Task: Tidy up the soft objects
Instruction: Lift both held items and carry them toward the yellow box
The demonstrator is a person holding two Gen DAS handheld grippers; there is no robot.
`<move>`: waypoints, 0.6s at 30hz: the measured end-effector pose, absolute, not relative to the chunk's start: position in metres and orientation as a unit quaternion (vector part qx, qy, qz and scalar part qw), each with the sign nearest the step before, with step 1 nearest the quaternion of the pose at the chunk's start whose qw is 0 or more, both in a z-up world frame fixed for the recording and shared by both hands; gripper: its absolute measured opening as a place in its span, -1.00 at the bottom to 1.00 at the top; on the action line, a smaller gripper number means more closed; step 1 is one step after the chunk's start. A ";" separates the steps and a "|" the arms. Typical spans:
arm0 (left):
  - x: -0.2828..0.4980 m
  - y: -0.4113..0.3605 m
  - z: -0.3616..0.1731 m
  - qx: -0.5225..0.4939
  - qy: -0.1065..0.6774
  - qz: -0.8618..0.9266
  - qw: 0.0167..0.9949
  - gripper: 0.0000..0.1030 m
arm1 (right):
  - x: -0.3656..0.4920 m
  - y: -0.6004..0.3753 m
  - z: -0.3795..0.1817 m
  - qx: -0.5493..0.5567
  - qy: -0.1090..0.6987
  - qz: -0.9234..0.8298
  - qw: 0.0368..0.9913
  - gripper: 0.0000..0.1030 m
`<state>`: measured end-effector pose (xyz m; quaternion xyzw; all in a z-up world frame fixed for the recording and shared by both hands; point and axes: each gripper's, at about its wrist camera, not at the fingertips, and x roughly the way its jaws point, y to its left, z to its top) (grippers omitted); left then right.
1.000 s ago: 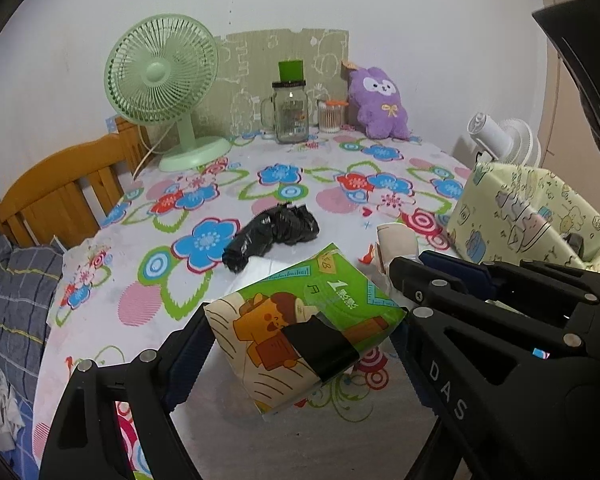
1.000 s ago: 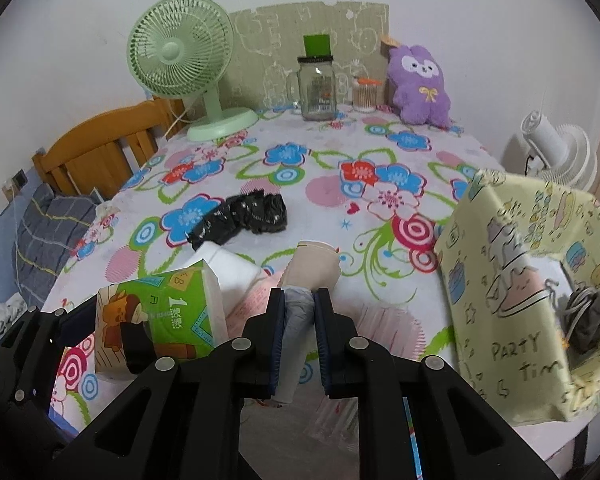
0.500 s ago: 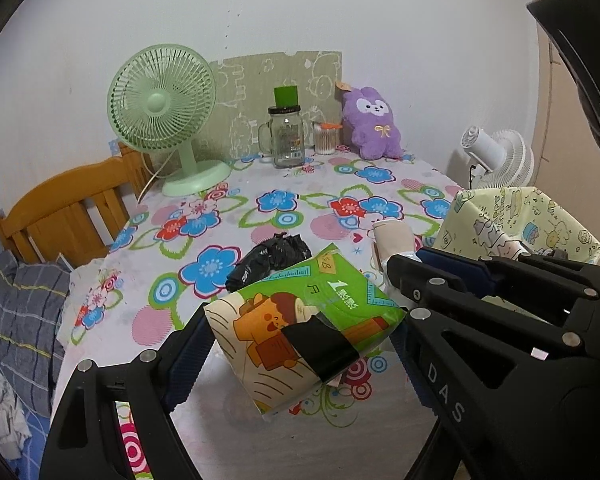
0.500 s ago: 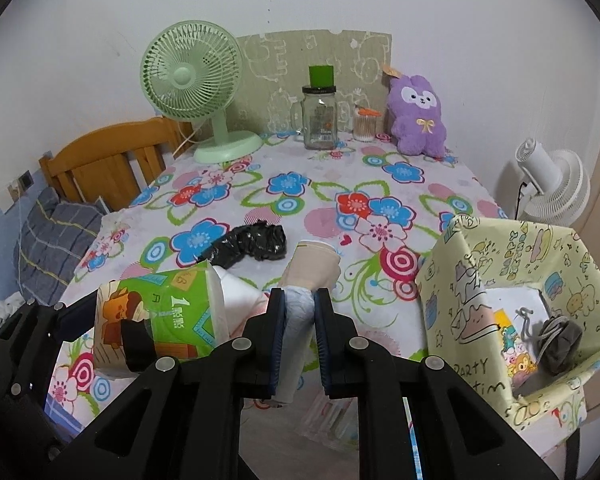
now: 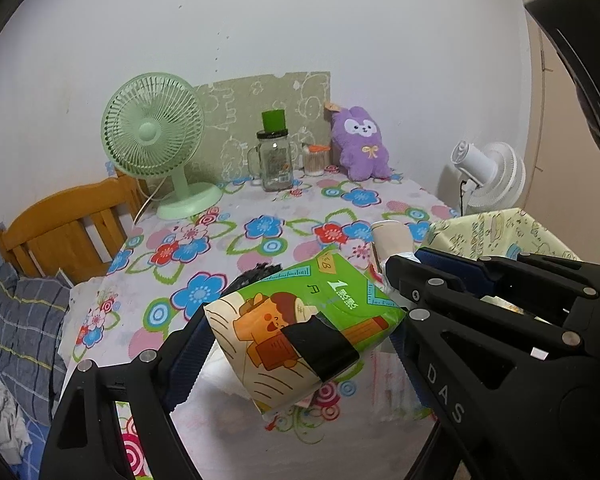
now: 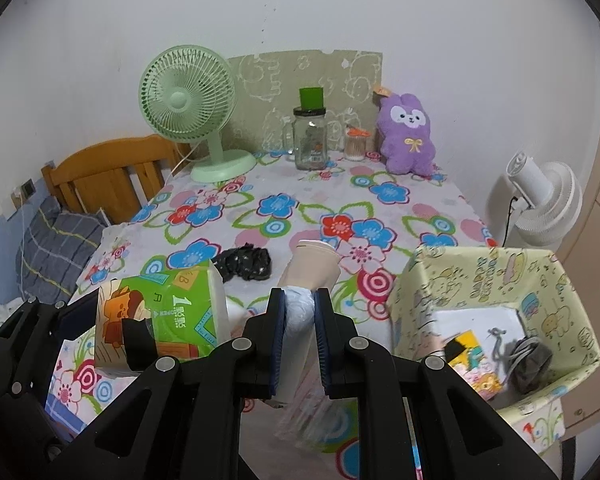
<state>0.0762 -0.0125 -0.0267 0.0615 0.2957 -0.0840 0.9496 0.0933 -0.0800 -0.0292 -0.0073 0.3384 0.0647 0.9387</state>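
Note:
My left gripper (image 5: 300, 336) is shut on a green tissue pack (image 5: 312, 312) with a cartoon print and holds it above the flowered table (image 5: 260, 232). The same pack (image 6: 160, 316) shows at lower left in the right wrist view. Beside it, my right gripper (image 6: 300, 304) is shut on a beige roll in clear plastic (image 6: 310, 264), also off the table. That roll (image 5: 392, 238) pokes up next to the pack in the left wrist view. A crumpled black bag (image 6: 246, 264) lies on the cloth. At the far edge sits a purple plush (image 6: 408, 136).
A yellow-green patterned box (image 6: 480, 280) stands at the right, with a grey cord and cards inside. At the back are a green fan (image 6: 188, 100), a glass jar (image 6: 310, 140) and a small pot. A white fan (image 6: 548, 200) is right; a wooden chair (image 6: 100, 176) left.
Both grippers have risen with the tissue pack and the roll still in them. The table and the patterned box now sit lower and farther off in both views.

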 end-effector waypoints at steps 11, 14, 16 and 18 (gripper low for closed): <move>0.075 -0.039 -0.014 0.063 0.282 -0.097 0.952 0.70 | 0.089 -0.109 -0.010 -0.010 0.322 0.052 0.945 -0.67; 0.076 -0.045 -0.012 0.065 0.280 -0.103 0.952 0.70 | 0.089 -0.117 -0.008 -0.010 0.318 0.048 0.947 -0.67; 0.076 -0.051 -0.011 0.066 0.279 -0.106 0.952 0.71 | 0.089 -0.123 -0.006 -0.009 0.317 0.045 0.947 -0.67; 0.077 -0.058 -0.010 0.068 0.277 -0.110 0.952 0.71 | 0.088 -0.129 -0.005 -0.009 0.315 0.041 0.948 -0.67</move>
